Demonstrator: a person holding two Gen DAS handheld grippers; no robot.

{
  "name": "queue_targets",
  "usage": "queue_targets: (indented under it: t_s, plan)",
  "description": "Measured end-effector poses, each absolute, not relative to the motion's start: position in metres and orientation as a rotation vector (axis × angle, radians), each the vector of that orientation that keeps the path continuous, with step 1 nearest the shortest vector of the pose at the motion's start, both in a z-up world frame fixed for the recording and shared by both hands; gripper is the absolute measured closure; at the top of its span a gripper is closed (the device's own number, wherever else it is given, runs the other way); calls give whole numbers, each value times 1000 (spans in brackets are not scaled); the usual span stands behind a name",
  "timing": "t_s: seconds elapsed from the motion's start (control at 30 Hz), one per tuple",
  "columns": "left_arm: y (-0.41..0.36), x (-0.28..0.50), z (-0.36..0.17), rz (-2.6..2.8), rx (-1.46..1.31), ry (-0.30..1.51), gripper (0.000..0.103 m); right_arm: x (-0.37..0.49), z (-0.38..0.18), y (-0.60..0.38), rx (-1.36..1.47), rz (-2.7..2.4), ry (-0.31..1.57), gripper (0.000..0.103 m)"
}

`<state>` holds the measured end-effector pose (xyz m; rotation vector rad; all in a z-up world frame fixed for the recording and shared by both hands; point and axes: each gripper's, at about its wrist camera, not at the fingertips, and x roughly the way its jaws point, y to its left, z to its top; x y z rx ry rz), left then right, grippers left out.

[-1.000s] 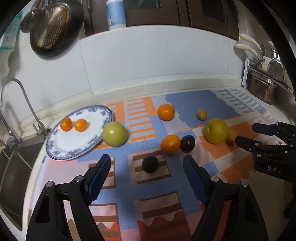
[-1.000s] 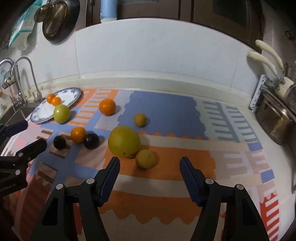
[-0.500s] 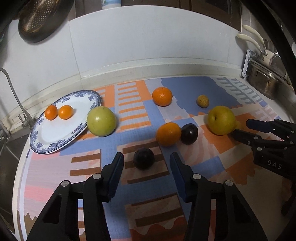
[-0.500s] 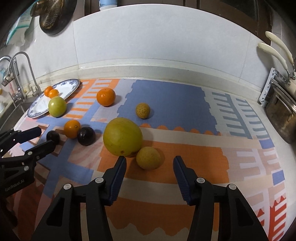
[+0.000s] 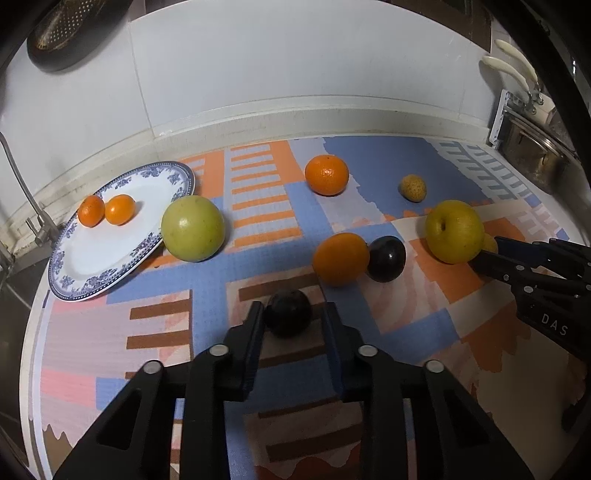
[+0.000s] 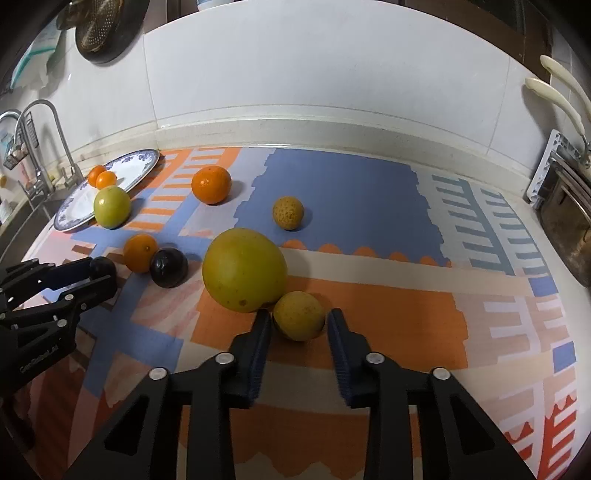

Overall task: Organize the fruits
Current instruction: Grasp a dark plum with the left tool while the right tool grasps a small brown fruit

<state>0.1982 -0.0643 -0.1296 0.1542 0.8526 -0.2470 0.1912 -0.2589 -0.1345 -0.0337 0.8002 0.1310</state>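
Note:
My left gripper (image 5: 291, 314) is open with its fingers on either side of a dark plum (image 5: 288, 312) on the patterned mat. My right gripper (image 6: 298, 319) is open around a small yellow fruit (image 6: 298, 314) that lies against a big yellow pear (image 6: 244, 269). A blue-and-white plate (image 5: 110, 236) at the left holds two small tangerines (image 5: 105, 210). A green apple (image 5: 192, 228) leans on its rim. An orange (image 5: 340, 258) touches a second dark plum (image 5: 386, 258). Another orange (image 5: 327, 174) and a speckled small fruit (image 5: 413, 187) lie farther back.
A sink with a tap (image 6: 44, 147) lies at the left past the plate. A metal pot (image 5: 532, 162) and a rack stand at the right. The white backsplash wall (image 6: 314, 74) closes the back. A strainer (image 6: 99, 26) hangs on it at upper left.
Both grippers have moved forward and down and narrowed. The left now brackets the near dark plum; the right now brackets the small yellow fruit. No fruit has moved.

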Motion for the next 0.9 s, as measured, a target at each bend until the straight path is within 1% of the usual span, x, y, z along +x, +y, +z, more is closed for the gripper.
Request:
queue_targets:
  t_s: [0.03, 0.37, 0.9]
  plan:
    - [-64, 198, -129, -248, 154, 851, 77, 191, -134, -259, -35, 129, 799, 72]
    - [-70, 187, -119, -293, 146, 827, 78, 178, -129, -259, -19, 134, 783, 72]
    - [-55, 159, -88, -297, 123, 752, 78, 151, -92, -241, -29, 197, 684, 72]
